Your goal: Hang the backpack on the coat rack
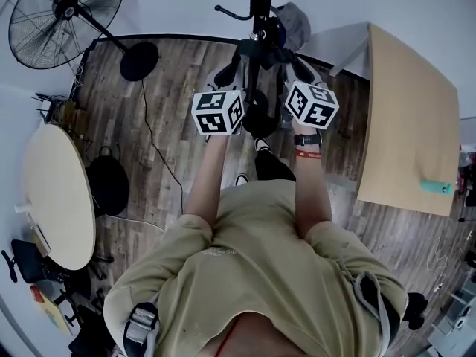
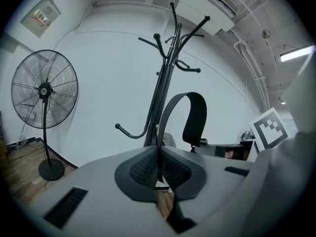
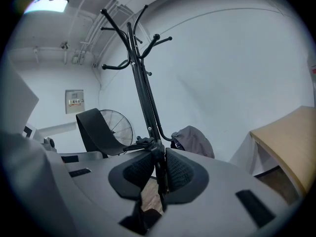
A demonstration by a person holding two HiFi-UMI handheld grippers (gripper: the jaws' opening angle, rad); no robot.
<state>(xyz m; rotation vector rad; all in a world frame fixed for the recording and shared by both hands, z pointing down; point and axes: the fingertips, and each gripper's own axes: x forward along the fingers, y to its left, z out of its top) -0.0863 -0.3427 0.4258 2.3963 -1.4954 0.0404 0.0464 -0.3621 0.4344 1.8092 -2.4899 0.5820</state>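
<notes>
A black backpack [image 1: 259, 119] hangs between my two grippers, right in front of the black coat rack [image 1: 261, 6]. My left gripper [image 1: 227, 73] is shut on the backpack's black webbing loop [image 2: 191, 107], which arches up over the jaws [image 2: 159, 166]. My right gripper [image 1: 301, 70] is shut on a black strap [image 3: 159, 174] with its buckle, and the wide loop [image 3: 94, 130] shows to its left. The rack's pole and curved hooks [image 2: 168, 68] rise just beyond the jaws, as in the right gripper view [image 3: 140, 73].
A grey garment [image 3: 193, 141] hangs low on the rack. A standing fan [image 1: 67, 12] is at the far left with its cable on the wooden floor. A round table [image 1: 56, 192] lies to the left, a rectangular table [image 1: 405, 117] to the right.
</notes>
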